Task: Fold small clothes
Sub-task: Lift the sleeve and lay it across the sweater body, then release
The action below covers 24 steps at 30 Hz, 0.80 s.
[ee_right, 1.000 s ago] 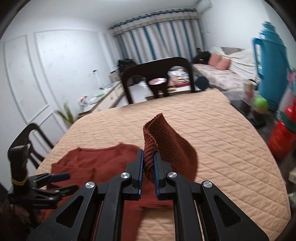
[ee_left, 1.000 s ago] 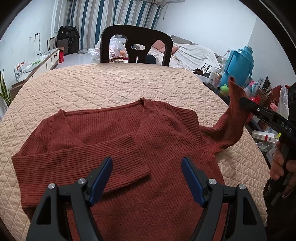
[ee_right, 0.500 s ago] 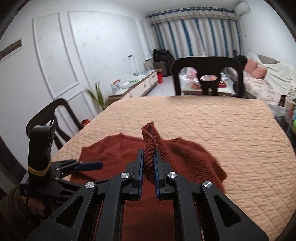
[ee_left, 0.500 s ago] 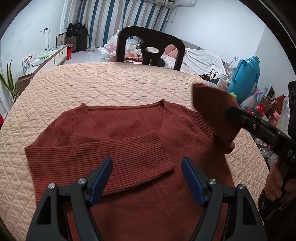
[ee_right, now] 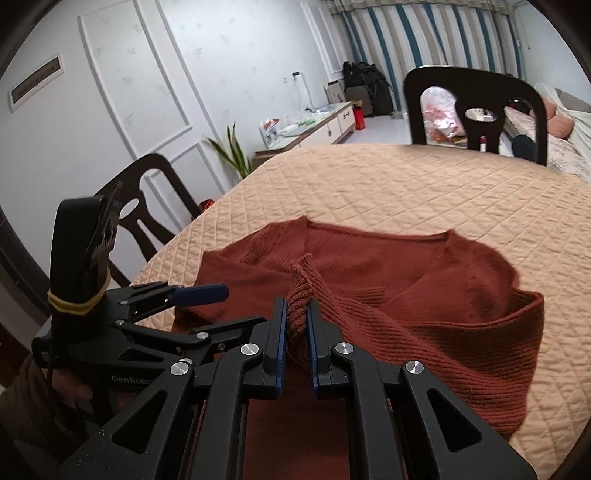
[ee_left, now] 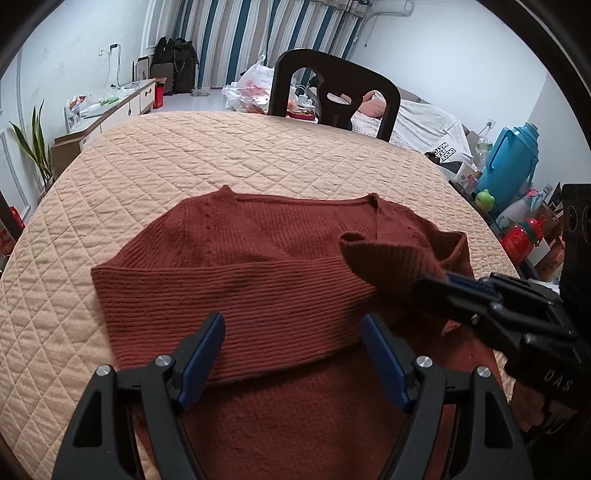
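Right tool [ee_right: 296, 325], clamping the sleeve cuff [ee_right: 301, 284], has carried it over the sweater [ee_left: 258, 273]; left tool [ee_left: 293, 354] wide.

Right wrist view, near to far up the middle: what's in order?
Right gripper shut on the rust-red ribbed sleeve cuff → rust-red knit sweater's neckline → bare peach quilted table cover → black cut-out chair back.

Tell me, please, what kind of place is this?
Probably a home, a lived-in room: a table with a quilted cover, a bed, striped curtains and a thermos among household clutter.
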Each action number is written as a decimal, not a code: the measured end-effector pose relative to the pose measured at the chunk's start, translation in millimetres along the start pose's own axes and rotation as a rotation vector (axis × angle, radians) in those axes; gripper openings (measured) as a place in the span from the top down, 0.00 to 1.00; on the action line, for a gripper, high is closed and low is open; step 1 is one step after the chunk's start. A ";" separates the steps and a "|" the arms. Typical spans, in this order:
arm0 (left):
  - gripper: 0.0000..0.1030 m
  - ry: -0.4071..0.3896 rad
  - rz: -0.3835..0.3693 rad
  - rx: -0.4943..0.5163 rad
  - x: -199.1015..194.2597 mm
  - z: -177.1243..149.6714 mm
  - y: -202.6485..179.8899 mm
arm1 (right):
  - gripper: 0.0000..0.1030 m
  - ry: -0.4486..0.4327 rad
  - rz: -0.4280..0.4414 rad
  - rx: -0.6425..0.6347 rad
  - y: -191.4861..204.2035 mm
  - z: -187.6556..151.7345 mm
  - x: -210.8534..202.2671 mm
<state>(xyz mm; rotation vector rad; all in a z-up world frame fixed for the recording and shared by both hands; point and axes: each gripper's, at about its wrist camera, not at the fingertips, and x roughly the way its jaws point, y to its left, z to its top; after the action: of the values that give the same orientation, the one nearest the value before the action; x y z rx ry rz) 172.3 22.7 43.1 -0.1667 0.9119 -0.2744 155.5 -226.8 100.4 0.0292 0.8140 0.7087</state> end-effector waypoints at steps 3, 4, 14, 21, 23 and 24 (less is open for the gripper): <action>0.24 -0.003 -0.002 -0.008 -1.1 -0.2 6.0 | 0.91 0.017 0.018 -0.011 7.3 -1.0 6.3; 0.24 -0.002 -0.001 -0.011 -1.3 0.3 7.5 | 0.91 0.022 0.018 -0.015 9.4 -1.1 9.6; 0.24 0.005 0.002 -0.035 1.7 -1.5 18.9 | 0.90 0.051 0.017 0.007 15.2 -7.7 29.1; 0.24 -0.017 0.016 -0.043 -2.6 -0.4 22.8 | 0.65 0.046 0.040 0.048 7.9 -6.9 19.5; 0.24 -0.023 0.022 -0.044 -3.5 1.0 22.8 | 0.55 0.028 0.065 0.054 5.4 -4.3 8.6; 0.24 -0.027 0.024 -0.041 -3.8 1.9 21.7 | 0.53 0.014 0.072 0.055 4.3 -2.9 2.5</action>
<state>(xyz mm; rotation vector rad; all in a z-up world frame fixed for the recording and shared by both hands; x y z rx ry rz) 175.1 44.5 41.6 -0.1964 0.8923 -0.2312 152.3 -222.7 98.0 0.1038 0.8491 0.7546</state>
